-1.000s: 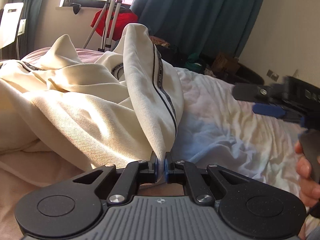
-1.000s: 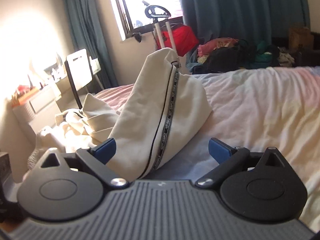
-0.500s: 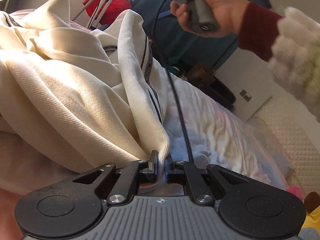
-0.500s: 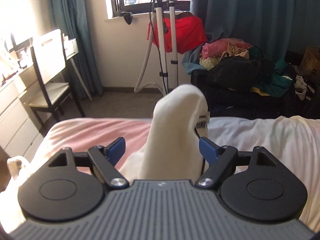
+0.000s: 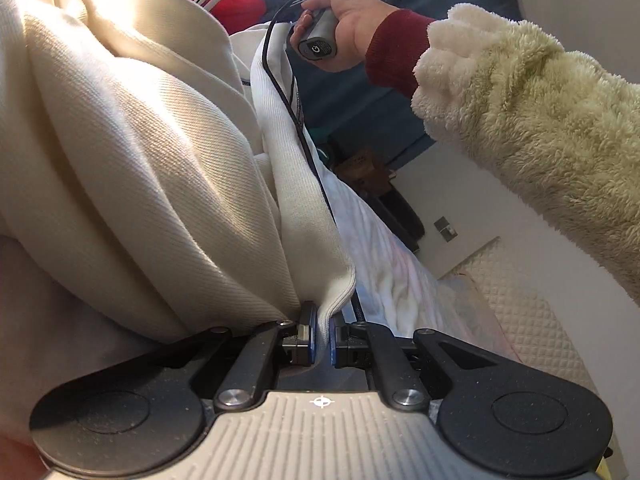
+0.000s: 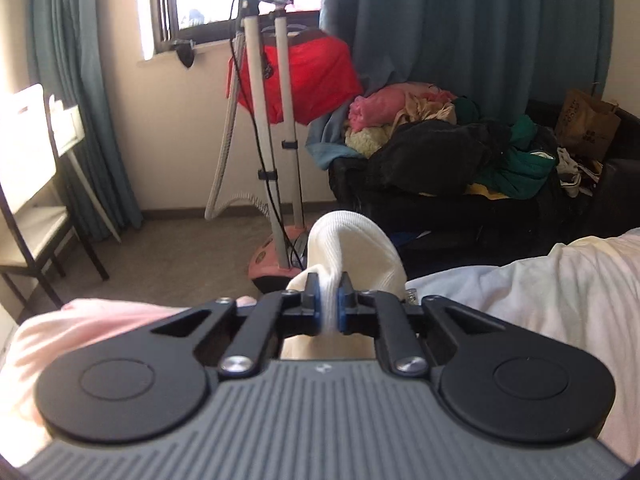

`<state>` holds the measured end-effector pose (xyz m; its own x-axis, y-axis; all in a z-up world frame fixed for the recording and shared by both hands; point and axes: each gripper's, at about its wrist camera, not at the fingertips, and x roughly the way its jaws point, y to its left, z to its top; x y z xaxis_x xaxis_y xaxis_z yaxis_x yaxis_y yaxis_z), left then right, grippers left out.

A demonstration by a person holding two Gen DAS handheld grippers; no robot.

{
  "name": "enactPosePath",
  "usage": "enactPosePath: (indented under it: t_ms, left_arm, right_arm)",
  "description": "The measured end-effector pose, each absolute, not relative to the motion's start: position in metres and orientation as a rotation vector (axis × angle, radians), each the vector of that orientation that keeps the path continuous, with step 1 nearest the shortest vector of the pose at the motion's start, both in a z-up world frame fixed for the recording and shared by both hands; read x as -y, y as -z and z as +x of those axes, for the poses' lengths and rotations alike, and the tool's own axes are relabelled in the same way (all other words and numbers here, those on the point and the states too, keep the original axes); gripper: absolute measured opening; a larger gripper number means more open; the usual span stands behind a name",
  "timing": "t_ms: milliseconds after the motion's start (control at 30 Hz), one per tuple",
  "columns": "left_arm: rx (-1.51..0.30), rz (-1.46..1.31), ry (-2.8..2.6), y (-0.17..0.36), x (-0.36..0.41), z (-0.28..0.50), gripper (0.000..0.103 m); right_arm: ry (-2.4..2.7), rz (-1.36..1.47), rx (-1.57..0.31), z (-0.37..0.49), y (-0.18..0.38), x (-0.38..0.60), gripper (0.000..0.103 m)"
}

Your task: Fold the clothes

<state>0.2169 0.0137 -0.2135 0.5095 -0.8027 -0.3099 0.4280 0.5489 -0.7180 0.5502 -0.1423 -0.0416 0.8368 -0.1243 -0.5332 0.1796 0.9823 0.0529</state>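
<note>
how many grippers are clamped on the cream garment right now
2. The left gripper pinches a ribbed hem of the cream twill garment; the right gripper has just closed on another ribbed fold.

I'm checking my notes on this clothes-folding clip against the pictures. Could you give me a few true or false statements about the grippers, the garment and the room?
1. The left gripper is shut on an edge of the cream garment. True.
2. The right gripper stands wide open with nothing between its pads. False: its jaws have just been closing and now pinch a white ribbed fold of the garment.
3. A garment steamer stands below the window. True.
4. The curtains are bright yellow. False: they are dark teal.
5. The hand in the left wrist view wears a fluffy sleeve over a dark red cuff. True.
</note>
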Motion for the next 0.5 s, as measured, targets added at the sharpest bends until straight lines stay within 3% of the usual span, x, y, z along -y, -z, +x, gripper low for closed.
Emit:
enactPosePath:
  t_ms: [300,500]
  left_arm:
    - [-0.663,-0.555,0.734,0.205,-0.008,0.211,0.007]
    - [-0.604,-0.405,0.692,0.185,0.002,0.189,0.010]
  right_arm:
    - [0.273,0.139,-0.399,0.449,-0.018,0.228,0.007]
    - [0.313,0.300,-0.365,0.348,-0.022,0.317,0.007]
